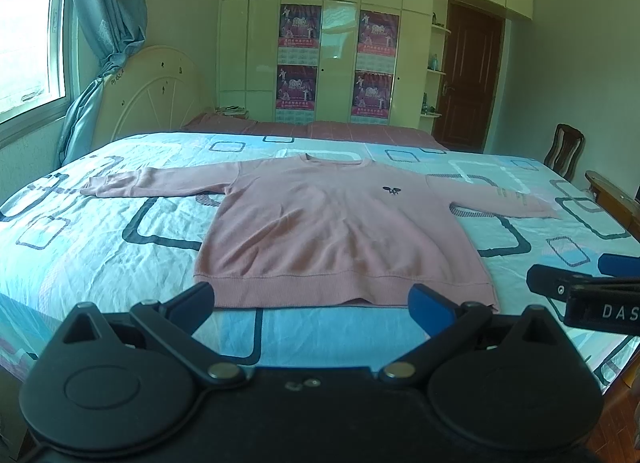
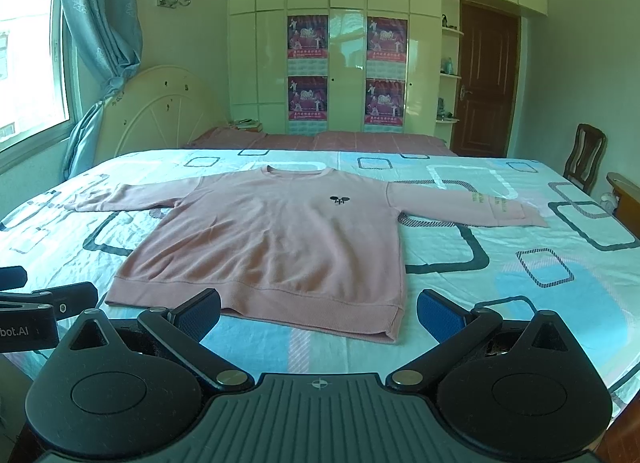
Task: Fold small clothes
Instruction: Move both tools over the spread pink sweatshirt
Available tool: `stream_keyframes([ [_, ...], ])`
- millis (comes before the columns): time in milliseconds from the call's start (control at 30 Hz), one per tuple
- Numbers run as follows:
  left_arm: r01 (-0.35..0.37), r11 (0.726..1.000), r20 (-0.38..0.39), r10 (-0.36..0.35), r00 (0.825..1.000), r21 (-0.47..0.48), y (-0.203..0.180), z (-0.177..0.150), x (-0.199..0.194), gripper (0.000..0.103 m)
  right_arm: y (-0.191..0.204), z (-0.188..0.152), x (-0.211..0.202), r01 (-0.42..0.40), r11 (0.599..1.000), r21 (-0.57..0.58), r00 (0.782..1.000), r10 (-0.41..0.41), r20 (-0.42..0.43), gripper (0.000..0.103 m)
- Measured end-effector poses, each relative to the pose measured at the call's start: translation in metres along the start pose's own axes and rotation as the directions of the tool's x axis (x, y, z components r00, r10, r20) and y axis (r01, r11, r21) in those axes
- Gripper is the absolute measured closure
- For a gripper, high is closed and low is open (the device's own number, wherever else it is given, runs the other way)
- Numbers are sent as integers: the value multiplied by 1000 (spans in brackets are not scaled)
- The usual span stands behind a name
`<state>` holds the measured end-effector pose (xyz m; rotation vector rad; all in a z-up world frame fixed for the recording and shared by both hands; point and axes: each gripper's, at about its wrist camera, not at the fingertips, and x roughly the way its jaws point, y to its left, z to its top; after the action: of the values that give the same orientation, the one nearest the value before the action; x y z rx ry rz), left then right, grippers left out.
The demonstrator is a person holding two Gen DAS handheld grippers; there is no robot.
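A pink long-sleeved sweater (image 1: 336,223) (image 2: 276,239) lies flat and face up on the bed, sleeves spread to both sides, hem toward me. A small dark emblem marks its chest. My left gripper (image 1: 316,303) hovers open just short of the hem, nothing between its blue pads. My right gripper (image 2: 320,313) is also open and empty, near the hem's right corner. Each gripper shows at the edge of the other's view: the right gripper (image 1: 580,275) and the left gripper (image 2: 40,291).
The bed (image 1: 100,247) carries a light blue sheet with dark rounded rectangles. A cream headboard (image 1: 156,95) and curtain stand at the left, a wardrobe (image 2: 344,63) with posters behind. A wooden chair (image 2: 586,155) and brown door (image 2: 486,83) are at the right.
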<state>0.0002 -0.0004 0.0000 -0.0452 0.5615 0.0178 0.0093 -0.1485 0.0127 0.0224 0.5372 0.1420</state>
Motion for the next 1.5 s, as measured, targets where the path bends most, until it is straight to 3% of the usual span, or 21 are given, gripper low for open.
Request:
stream_keyframes([
  [567, 27, 999, -15, -26, 1000, 43, 1, 12, 37, 0, -21, 13, 34, 59, 997, 45, 998, -59, -11, 0],
  [700, 43, 996, -12, -42, 999, 75, -5, 23, 64, 0, -28, 24, 55, 96, 993, 63, 995, -96, -10, 0],
  [833, 154, 987, -37, -152, 988, 47, -2, 41, 97, 0, -33, 39, 79, 133, 989, 69, 991, -133, -3, 0],
  [1000, 159, 987, -46, -158, 986, 34, 3, 67, 132, 0, -38, 60, 115, 166, 983, 85, 986, -166, -9, 0],
  [1200, 233, 972, -98, -231, 968, 7, 9, 86, 175, 0, -46, 79, 145, 182, 981, 71, 983, -181, -14, 0],
  [1333, 224, 974, -84, -226, 971, -25, -3, 95, 199, 0, -69, 88, 163, 187, 978, 96, 982, -186, -18, 0],
  [1500, 272, 959, -123, -281, 952, -80, -34, 106, 246, 0, -126, 96, 199, 209, 967, 147, 978, -206, -42, 0],
])
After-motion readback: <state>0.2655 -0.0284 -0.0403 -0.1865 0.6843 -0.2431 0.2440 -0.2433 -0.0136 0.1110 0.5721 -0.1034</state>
